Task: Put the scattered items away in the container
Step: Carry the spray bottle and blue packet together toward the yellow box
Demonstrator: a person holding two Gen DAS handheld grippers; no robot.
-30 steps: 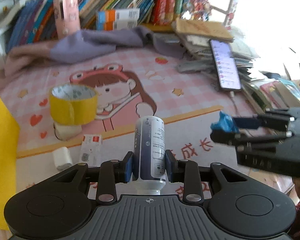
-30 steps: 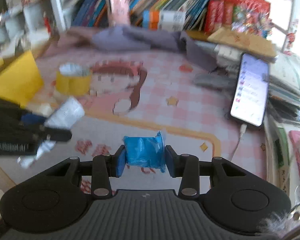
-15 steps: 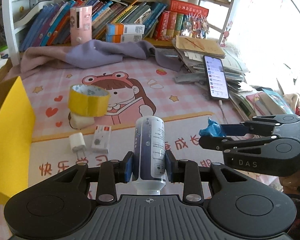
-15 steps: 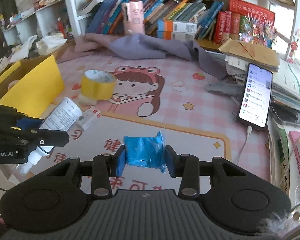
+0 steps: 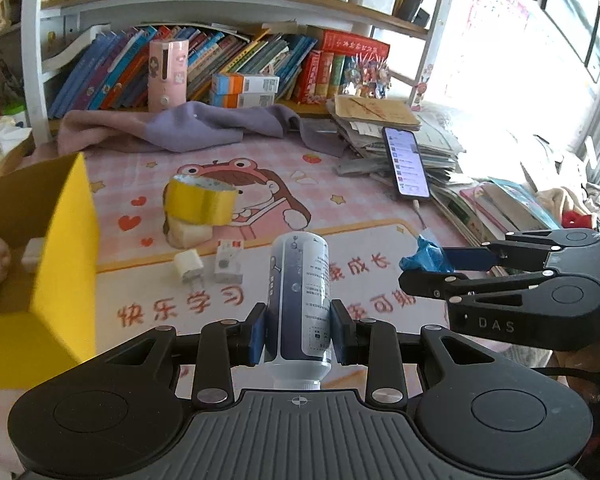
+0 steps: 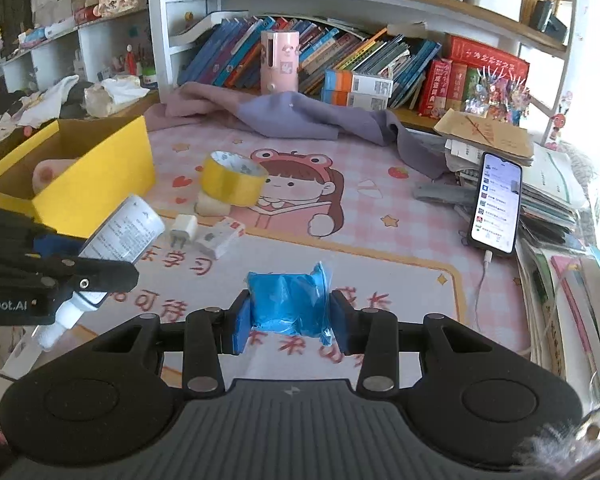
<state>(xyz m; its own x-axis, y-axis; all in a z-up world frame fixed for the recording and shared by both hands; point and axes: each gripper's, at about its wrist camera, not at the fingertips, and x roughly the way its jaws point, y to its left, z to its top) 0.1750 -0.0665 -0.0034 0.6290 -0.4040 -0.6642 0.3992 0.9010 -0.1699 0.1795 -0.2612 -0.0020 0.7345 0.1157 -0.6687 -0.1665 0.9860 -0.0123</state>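
- At the bottom middle of each wrist view, a gripper points down at the mat: the left gripper [image 5: 298, 330] squeezes a white bottle [image 5: 300, 292], and the right gripper [image 6: 288, 320] squeezes a blue packet [image 6: 288, 300].
- At the left edge sits the yellow box [image 5: 66, 248], with something pink inside, maybe a toy.
- In the middle, a tape roll [image 5: 200, 200], a white plug [image 5: 188, 266] and a small white pack [image 5: 229, 266] lie on the mat [image 5: 340, 184].

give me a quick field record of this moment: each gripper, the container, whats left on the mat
left gripper: shut on white bottle, cap toward the camera
right gripper: shut on blue packet
container: yellow box, open top, at the mat's left, something pale inside
still on mat: yellow tape roll, white charger plug, small white box
phone: lit, cable plugged in, leaning on paper stack
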